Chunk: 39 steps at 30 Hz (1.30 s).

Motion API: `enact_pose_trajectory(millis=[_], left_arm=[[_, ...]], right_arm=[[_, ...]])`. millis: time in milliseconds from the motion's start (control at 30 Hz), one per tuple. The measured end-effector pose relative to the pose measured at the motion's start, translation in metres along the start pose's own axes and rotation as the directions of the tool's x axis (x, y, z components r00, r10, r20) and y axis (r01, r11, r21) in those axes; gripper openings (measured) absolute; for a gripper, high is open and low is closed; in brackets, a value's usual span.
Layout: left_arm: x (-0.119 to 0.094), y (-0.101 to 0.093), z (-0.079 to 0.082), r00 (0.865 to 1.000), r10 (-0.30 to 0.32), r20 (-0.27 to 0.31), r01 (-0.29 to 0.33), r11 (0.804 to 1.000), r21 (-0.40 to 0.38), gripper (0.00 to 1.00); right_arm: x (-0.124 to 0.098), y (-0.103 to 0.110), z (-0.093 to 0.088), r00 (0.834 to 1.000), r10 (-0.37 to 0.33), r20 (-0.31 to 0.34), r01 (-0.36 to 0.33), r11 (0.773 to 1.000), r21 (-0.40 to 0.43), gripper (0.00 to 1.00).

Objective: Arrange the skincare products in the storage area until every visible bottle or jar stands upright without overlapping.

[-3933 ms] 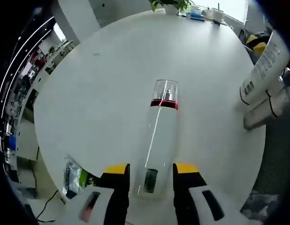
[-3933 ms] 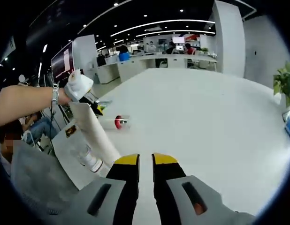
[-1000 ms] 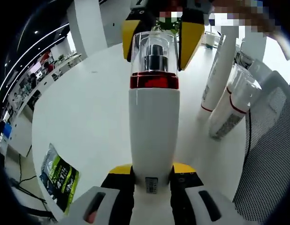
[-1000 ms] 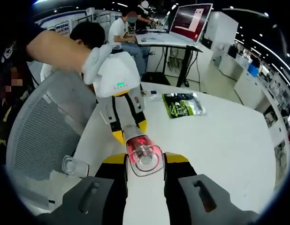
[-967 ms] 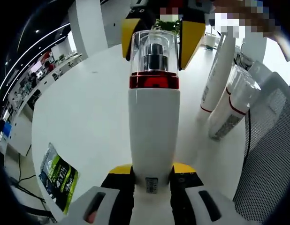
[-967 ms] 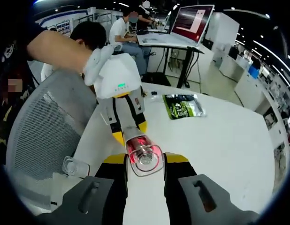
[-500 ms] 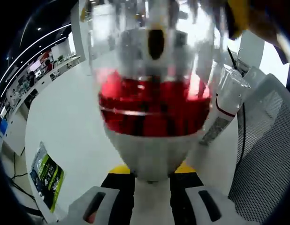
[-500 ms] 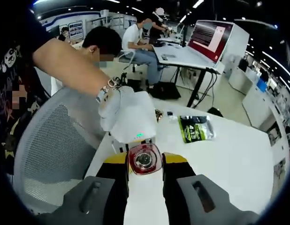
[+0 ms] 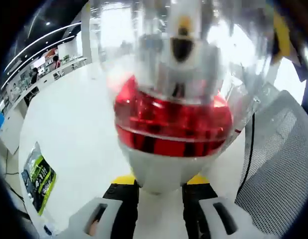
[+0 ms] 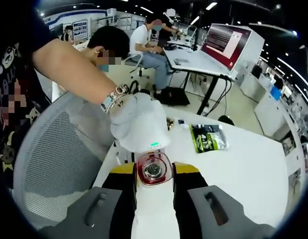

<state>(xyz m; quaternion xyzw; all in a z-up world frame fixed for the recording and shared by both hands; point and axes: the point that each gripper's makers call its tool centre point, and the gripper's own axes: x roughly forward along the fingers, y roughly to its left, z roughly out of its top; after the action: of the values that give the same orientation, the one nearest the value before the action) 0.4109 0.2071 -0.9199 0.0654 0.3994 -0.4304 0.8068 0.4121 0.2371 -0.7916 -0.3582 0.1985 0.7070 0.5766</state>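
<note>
Right now the white bottle [image 9: 166,169] with the red band and clear cap is pinched at both ends, so this looks like the stand-it-up step for that one bottle. In the left gripper view the left gripper [image 9: 160,186] has its yellow-tipped jaws clamped on the bottle's base end, with the cap so close to the lens that it's mostly blur. In the right gripper view the right gripper [image 10: 153,174] is squeezing the same bottle [image 10: 153,209] just below the cap, and the person's gloved hand [image 10: 139,124] sits right behind it. The bottle seems lifted off the white table [image 10: 243,164], though I can't tell exactly how it's tilted. A green packet [image 10: 208,138] lies further out on the table, and a mesh chair [image 10: 59,159] is just beside the edge. My guess for the next move: bring the base down flat onto a bare bit of table, then let go one gripper at a time so it doesn't tip.
</note>
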Motion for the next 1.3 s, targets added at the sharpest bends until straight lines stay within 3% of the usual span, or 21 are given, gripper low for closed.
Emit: enact_pose_trajectory(millis=[133, 233, 300, 333, 367, 400, 433, 467, 500, 600, 700, 800, 867, 900, 933, 967, 1033, 1067, 1100, 1200, 1300], left_arm=[[-0.015, 0.0, 0.009, 0.995, 0.063, 0.074, -0.066, 0.997, 0.028, 0.43], [-0.017, 0.0, 0.013, 0.993, 0.087, 0.077, -0.091, 0.995, 0.048, 0.41], [-0.019, 0.001, 0.017, 0.991, 0.099, 0.09, -0.105, 0.992, 0.066, 0.4], [-0.02, 0.001, 0.02, 0.989, 0.101, 0.105, -0.107, 0.992, 0.06, 0.4], [-0.02, 0.001, 0.022, 0.989, 0.097, 0.115, -0.104, 0.993, 0.054, 0.4], [-0.02, 0.001, 0.022, 0.988, 0.093, 0.119, -0.1, 0.994, 0.052, 0.4], [-0.02, 0.001, 0.022, 0.988, 0.094, 0.122, -0.101, 0.993, 0.057, 0.39], [-0.02, 0.003, 0.022, 0.986, 0.103, 0.131, -0.112, 0.992, 0.063, 0.37], [-0.021, 0.004, 0.023, 0.984, 0.11, 0.138, -0.12, 0.991, 0.065, 0.36], [-0.022, 0.003, 0.024, 0.983, 0.111, 0.148, -0.121, 0.991, 0.06, 0.34], [-0.022, 0.002, 0.025, 0.981, 0.108, 0.159, -0.119, 0.991, 0.065, 0.32], [-0.021, 0.0, 0.026, 0.981, 0.099, 0.168, -0.112, 0.991, 0.069, 0.31], [-0.021, -0.002, 0.026, 0.981, 0.093, 0.172, -0.108, 0.991, 0.084, 0.31], [-0.021, -0.003, 0.026, 0.982, 0.08, 0.172, -0.098, 0.99, 0.101, 0.31], [-0.021, -0.005, 0.025, 0.982, 0.071, 0.175, -0.091, 0.99, 0.11, 0.31], [-0.02, -0.006, 0.025, 0.982, 0.061, 0.178, -0.083, 0.989, 0.12, 0.3], [-0.02, -0.008, 0.025, 0.982, 0.05, 0.18, -0.074, 0.989, 0.13, 0.3], [-0.019, -0.009, 0.026, 0.982, 0.044, 0.182, -0.069, 0.988, 0.135, 0.3], [-0.019, -0.009, 0.026, 0.982, 0.041, 0.183, -0.068, 0.988, 0.141, 0.3], [-0.019, -0.011, 0.026, 0.982, 0.028, 0.187, -0.057, 0.987, 0.148, 0.3], [-0.019, -0.011, 0.026, 0.983, 0.014, 0.186, -0.045, 0.986, 0.16, 0.29]], right_arm=[[0.001, 0.0, -0.002, 0.999, -0.047, -0.01, 0.047, 0.998, -0.053, 0.26], [0.002, -0.001, -0.009, 0.993, -0.102, -0.052, 0.093, 0.983, -0.16, 0.28], [-0.001, -0.002, -0.014, 0.984, -0.153, -0.093, 0.139, 0.98, -0.142, 0.32], [-0.004, -0.011, -0.008, 0.963, -0.263, -0.053, 0.26, 0.964, -0.052, 0.38], [-0.01, -0.016, -0.005, 0.947, -0.319, -0.034, 0.317, 0.947, -0.042, 0.41], [-0.015, -0.009, -0.001, 0.953, -0.303, -0.007, 0.302, 0.951, -0.067, 0.36], [-0.017, -0.003, 0.004, 0.957, -0.288, 0.03, 0.288, 0.957, -0.024, 0.31], [-0.024, -0.004, 0.012, 0.942, -0.323, 0.094, 0.32, 0.946, 0.05, 0.29], [-0.03, -0.005, 0.017, 0.926, -0.35, 0.139, 0.346, 0.937, 0.051, 0.27], [-0.056, -0.01, 0.029, 0.857, -0.439, 0.268, 0.421, 0.898, 0.125, 0.13], [-0.084, -0.007, 0.037, 0.761, -0.496, 0.419, 0.359, 0.859, 0.365, 0.06], [-0.102, -0.002, 0.032, 0.687, -0.546, 0.48, 0.307, 0.816, 0.49, 0.01], [-0.108, 0.004, 0.027, 0.666, -0.555, 0.499, 0.261, 0.8, 0.54, 0.0], [-0.115, 0.009, 0.026, 0.631, -0.564, 0.533, 0.202, 0.783, 0.588, 0.0], [-0.121, 0.006, 0.022, 0.588, -0.614, 0.527, 0.174, 0.732, 0.659, 0.0], [-0.126, 0.01, 0.017, 0.57, -0.624, 0.534, 0.167, 0.725, 0.668, 0.0], [-0.137, 0.011, 0.007, 0.51, -0.696, 0.506, 0.158, 0.654, 0.74, 0.0], [-0.142, 0.011, 0.003, 0.485, -0.722, 0.493, 0.177, 0.633, 0.754, 0.0], [-0.146, 0.012, 0.001, 0.469, -0.735, 0.491, 0.195, 0.628, 0.753, 0.0], [-0.16, 0.013, -0.018, 0.424, -0.799, 0.426, 0.277, 0.562, 0.779, 0.01], [-0.158, 0.015, -0.034, 0.437, -0.814, 0.383, 0.301, 0.533, 0.79, 0.1]])
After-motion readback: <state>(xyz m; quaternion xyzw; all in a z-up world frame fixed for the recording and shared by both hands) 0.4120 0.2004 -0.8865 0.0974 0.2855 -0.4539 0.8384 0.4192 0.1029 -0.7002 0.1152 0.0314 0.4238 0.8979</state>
